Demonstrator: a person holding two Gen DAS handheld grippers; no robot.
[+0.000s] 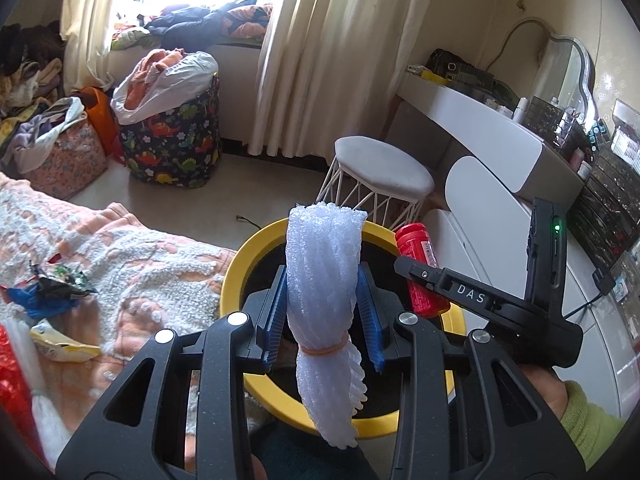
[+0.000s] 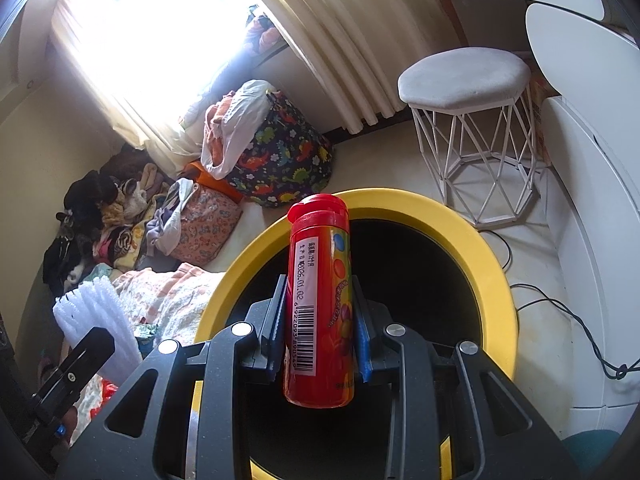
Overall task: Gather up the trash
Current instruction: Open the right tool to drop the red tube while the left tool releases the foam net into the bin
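While both loads hang over the yellow-rimmed bin [image 1: 256, 248], this is the tense bit before the drop. Left claw [image 1: 323, 312] is closed on a white foam net bundle [image 1: 322, 280] tied with a rubber band [image 1: 322, 349], gripped around its middle, the loose tail dangling below the blue pads [image 1: 276, 316]. Right claw [image 2: 320, 328] is clamped on a red candy tube [image 2: 320, 300], held upright above the dark mouth of the bin. Risk 1: that foam is light and springy, so it may cling to a pad or drift onto the yellow rim instead of falling in. Risk 2: the tube sits near the rim's far side in the left view, so a tilted release could bounce it off to the floor. 2 claws crowd 1 opening, so a knock between them looks possible too. More wrappers [image 1: 52, 292] wait on the bed [image 1: 160, 256].
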